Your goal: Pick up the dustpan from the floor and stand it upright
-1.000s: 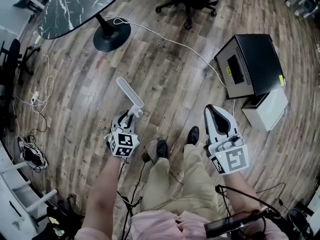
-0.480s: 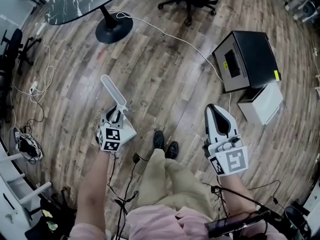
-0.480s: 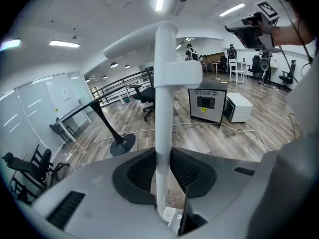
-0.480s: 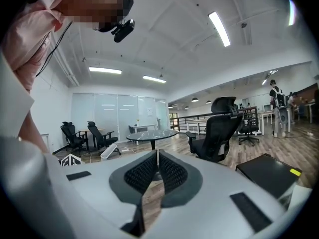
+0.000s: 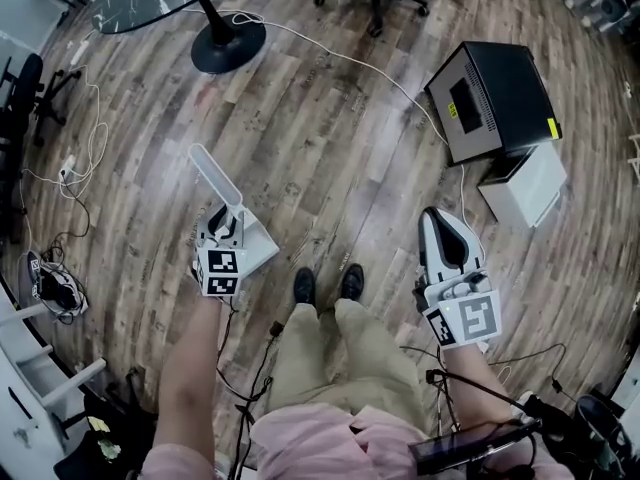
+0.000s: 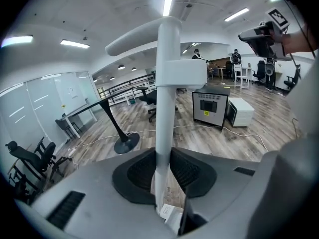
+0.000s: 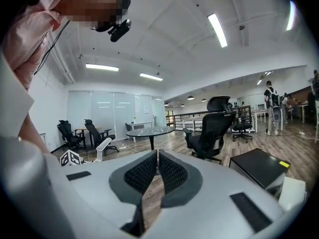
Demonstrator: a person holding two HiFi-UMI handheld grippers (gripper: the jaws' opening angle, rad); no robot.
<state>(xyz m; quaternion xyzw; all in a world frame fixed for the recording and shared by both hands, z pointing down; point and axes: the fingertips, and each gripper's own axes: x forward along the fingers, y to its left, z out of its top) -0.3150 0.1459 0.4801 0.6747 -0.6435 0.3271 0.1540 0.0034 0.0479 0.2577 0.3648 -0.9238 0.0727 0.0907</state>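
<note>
Left gripper (image 5: 222, 224) fingers are clamped part-closed on the white dustpan (image 5: 214, 177), low on its handle near the pan. The handle sticks up between them in the left gripper view. The dustpan is held left of the person's shoes (image 5: 304, 287), apparently clear of the wood floor (image 5: 330, 138). Right gripper (image 5: 441, 230) fingers are pressed together with nothing in them, right of the shoes. Risk: the smooth handle pivots or slips in the narrow pinch when set down, and the dustpan topples if released tilted.

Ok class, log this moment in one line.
left gripper: shut on dustpan handle | right gripper: shut, empty | dustpan: not set down
</note>
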